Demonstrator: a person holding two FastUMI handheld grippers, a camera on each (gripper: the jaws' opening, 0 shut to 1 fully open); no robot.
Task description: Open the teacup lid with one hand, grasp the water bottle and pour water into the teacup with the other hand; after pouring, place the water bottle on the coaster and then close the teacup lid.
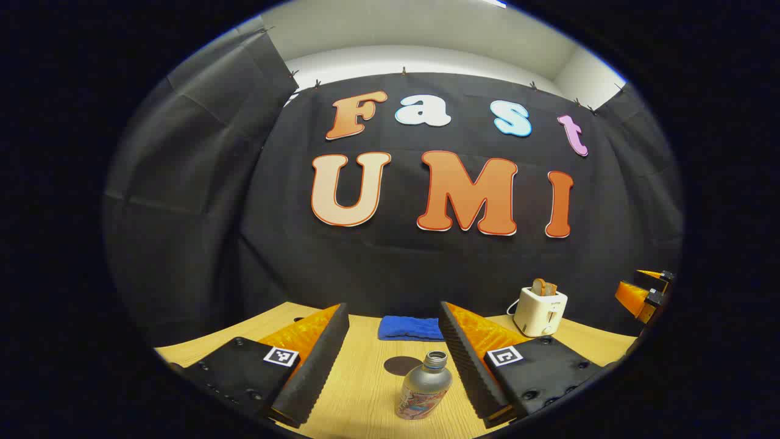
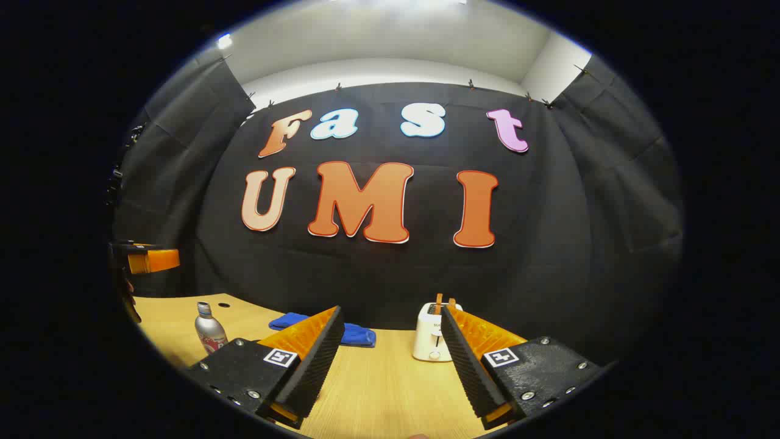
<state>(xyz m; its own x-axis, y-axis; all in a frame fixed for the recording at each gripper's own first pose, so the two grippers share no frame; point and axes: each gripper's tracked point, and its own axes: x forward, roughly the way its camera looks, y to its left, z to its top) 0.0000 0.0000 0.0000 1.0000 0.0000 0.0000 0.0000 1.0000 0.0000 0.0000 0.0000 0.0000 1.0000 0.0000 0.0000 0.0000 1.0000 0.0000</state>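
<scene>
**Water bottle stands uncapped between spread fingers**

Water bottle (image 1: 425, 386) stands upright on the wooden table (image 1: 365, 390), its neck open and uncapped, its body silver with a coloured label low down. In the left gripper view it sits between the two fingers of the left gripper (image 1: 393, 360), nearer the right-hand finger, but touching neither. Those fingers are spread wide and hold nothing. Just behind the bottle lies a dark round coaster (image 1: 402, 365), flat on the table. Farther back, against the black cloth wall, a folded blue cloth (image 1: 409, 327) rests on the wood. To the right of it stands a white toaster (image 1: 540, 311) with slices of bread poking out of its top. At the far right edge of this view, part of the right gripper (image 1: 643, 292) shows above the table.

In the right gripper view, the right gripper (image 2: 390, 360) also has its fingers spread wide apart, with bare table (image 2: 384, 390) between them. The toaster (image 2: 431, 332) stands just beyond its right-hand finger, and the blue cloth (image 2: 353, 333) lies beyond its left-hand finger. The bottle (image 2: 209, 329) stands well off to the left, near the table's edge, with a small dark hole (image 2: 223, 304) in the tabletop behind it. The left gripper (image 2: 146, 258) shows at the far left, above the table.
</scene>
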